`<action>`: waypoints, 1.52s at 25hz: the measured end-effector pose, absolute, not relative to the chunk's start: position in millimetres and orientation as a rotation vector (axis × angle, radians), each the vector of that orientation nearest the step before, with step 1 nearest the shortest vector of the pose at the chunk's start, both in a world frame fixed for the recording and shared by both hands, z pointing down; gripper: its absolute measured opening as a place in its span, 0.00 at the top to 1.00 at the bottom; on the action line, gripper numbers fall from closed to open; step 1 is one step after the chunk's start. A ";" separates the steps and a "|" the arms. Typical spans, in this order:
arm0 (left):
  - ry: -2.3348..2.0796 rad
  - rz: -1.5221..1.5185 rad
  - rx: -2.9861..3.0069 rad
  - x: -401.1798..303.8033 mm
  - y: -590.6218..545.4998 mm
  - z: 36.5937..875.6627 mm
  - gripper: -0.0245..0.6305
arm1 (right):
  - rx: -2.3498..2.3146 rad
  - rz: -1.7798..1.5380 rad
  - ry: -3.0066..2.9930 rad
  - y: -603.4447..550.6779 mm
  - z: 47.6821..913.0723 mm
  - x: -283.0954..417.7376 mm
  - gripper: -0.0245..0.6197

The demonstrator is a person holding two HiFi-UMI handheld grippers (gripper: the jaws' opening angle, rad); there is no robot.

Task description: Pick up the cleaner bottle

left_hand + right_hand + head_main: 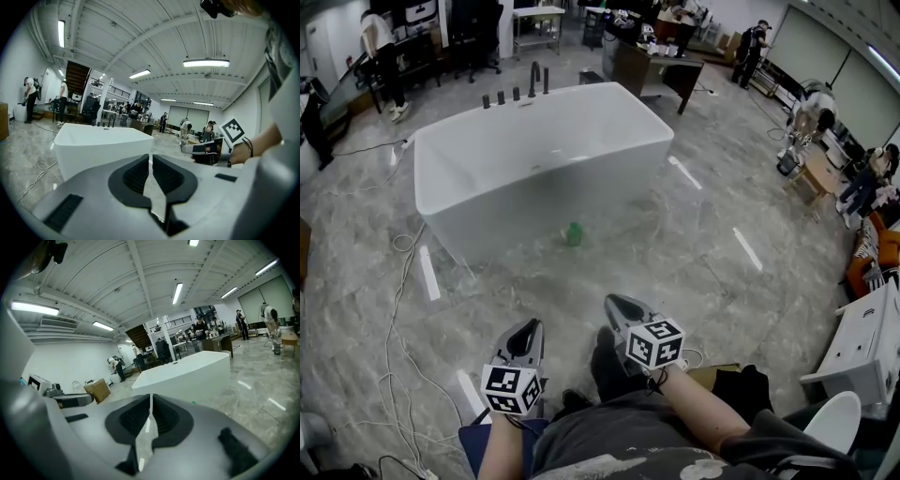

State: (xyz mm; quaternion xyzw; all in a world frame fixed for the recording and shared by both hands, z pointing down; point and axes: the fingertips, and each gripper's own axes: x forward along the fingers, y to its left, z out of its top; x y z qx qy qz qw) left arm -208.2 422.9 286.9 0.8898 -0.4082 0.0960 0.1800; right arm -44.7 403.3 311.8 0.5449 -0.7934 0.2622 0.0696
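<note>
Green and small, the cleaner bottle (573,233) sits on the grey marble floor (694,253), just beside the front wall of the white bathtub (516,202) and about midway along it. From the head view I see both of my tools held low and near my body, well apart from the bottle. The left gripper (525,328) points up the frame toward the tub; in its own view its jaws are clenched together with only a thin slit between the ribbed pads (138,174), and nothing sits between them. The right gripper (619,305) is beside it, angled the same way, and it is clenched on nothing too. In the right gripper view the bottle shows only as a tiny green speck past the jaw housing, below the tub. Black taps (517,92) stand along the tub's far rim, and loose cables (394,309) trail over the floor on my left.
</note>
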 end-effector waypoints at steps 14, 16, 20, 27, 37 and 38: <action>-1.203 0.368 2.425 -176.8 326.8 312.5 0.91 | 1.647 0.897 -2.360 284.6 335.4 7.5 0.91; -1.211 0.386 2.410 -167.7 308.8 316.9 0.91 | 1.641 0.915 -2.344 266.7 343.1 20.9 0.91; -1.234 0.406 2.400 -146.0 273.2 317.6 0.91 | 1.600 0.929 -2.370 233.2 345.5 43.5 0.91; -1.255 0.425 2.405 -99.1 229.2 310.0 0.91 | 1.584 0.983 -2.362 187.5 352.2 95.0 0.91; -1.397 0.389 2.343 -56.3 181.9 307.3 0.91 | 1.564 0.994 -2.380 145.6 361.4 147.3 0.91; -1.390 0.398 2.349 -52.6 180.1 306.7 0.91 | 1.571 1.005 -2.380 145.0 361.4 150.3 0.91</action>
